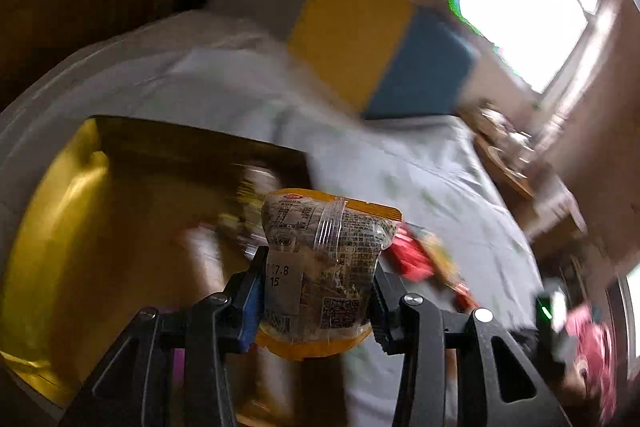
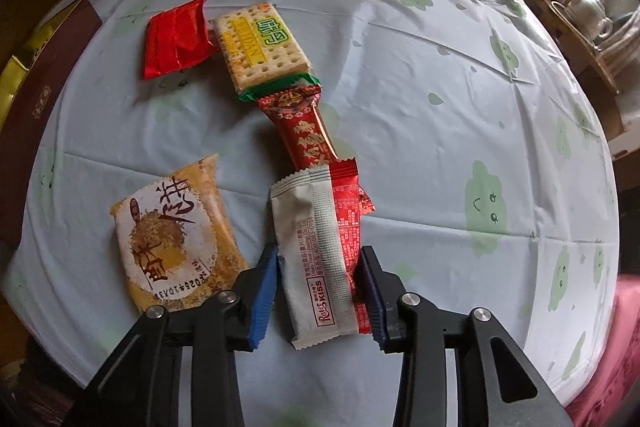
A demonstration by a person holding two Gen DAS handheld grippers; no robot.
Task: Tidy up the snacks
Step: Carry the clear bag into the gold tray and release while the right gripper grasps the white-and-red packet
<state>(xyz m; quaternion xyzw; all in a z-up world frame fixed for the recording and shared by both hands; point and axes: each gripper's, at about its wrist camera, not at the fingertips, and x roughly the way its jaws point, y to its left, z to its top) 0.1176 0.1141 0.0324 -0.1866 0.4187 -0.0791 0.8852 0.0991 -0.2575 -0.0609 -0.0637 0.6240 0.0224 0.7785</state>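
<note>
Right wrist view: right gripper (image 2: 320,291) is straddling the white wafer pack (image 2: 316,259), its long axis running along the fingers, which are spread, not pinching.
Beyond: cracker pack (image 2: 262,43) is lying farther off on the table (image 2: 440,107).
Left wrist view: left gripper (image 1: 316,291) is clenching the orange-edged snack bag (image 1: 324,259), lifted.
Behind: gold box (image 1: 120,227), likely the destination.

Cracker pack (image 2: 262,45) behind wafer packet (image 2: 320,259) (touching neither).

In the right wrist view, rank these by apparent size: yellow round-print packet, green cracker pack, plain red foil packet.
1. yellow round-print packet, though nearest the camera
2. green cracker pack
3. plain red foil packet
</note>
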